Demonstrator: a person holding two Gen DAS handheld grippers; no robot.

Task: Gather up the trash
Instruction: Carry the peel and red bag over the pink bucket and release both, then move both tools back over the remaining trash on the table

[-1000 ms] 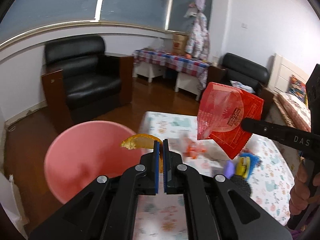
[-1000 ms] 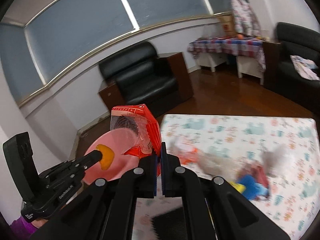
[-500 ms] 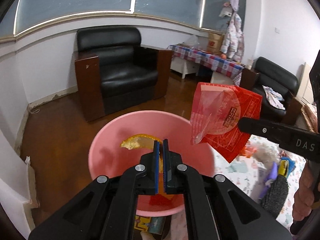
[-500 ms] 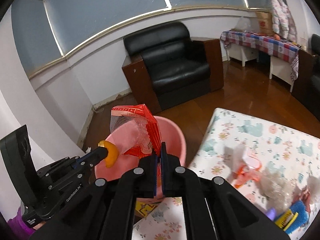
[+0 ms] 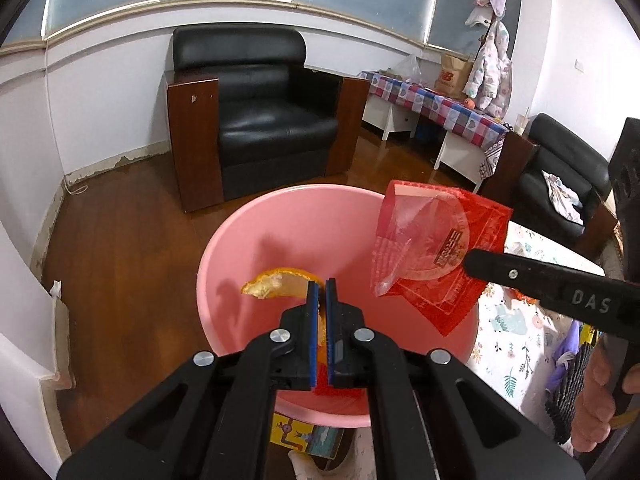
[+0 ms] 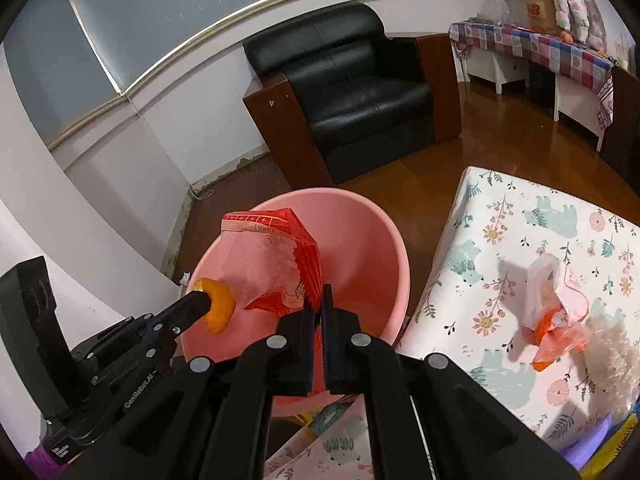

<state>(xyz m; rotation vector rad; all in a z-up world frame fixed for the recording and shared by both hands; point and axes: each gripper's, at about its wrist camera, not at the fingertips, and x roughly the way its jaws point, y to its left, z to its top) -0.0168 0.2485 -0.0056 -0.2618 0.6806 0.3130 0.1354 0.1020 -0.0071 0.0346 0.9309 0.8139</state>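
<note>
Our left gripper, clamped on an orange peel, and right gripper, clamped on a red snack wrapper, have swung from the table to above the pink bucket; we judge release comes next.

basin: on floor, just beside table edge
orange peel: over basin, left side
snack wrapper: over basin, right of peel
armchair: behind basin, against wall
crumpled bag: on table
</note>
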